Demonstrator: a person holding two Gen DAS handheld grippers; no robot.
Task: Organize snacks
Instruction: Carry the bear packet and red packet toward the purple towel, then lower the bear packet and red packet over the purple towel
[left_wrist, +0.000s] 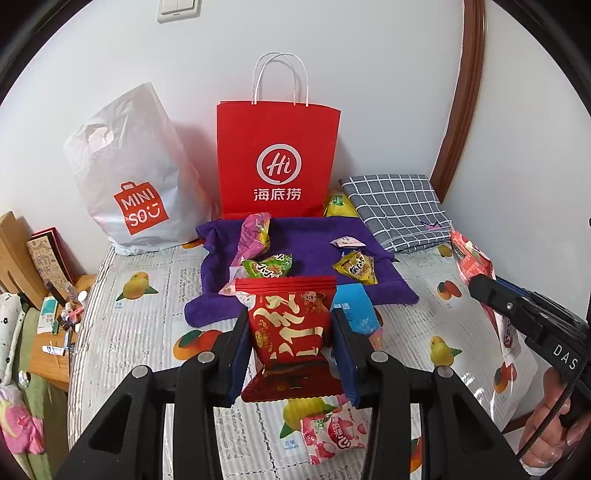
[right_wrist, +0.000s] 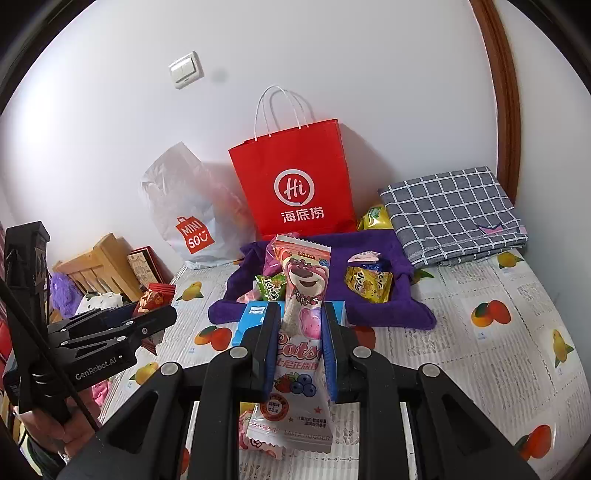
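My left gripper is shut on a red snack packet with gold characters, held above the bed. My right gripper is shut on a long pink Lotso bear snack bag, held upright. The right gripper also shows at the right of the left wrist view, and the left gripper at the left of the right wrist view. A purple towel on the bed holds a green packet, a yellow packet, a pink bag and a small white packet.
A red Haidilao paper bag and a white Miniso plastic bag stand against the wall. A folded grey checked cloth lies at back right, a yellow bag beside it. A blue box and a pink lychee packet lie near me.
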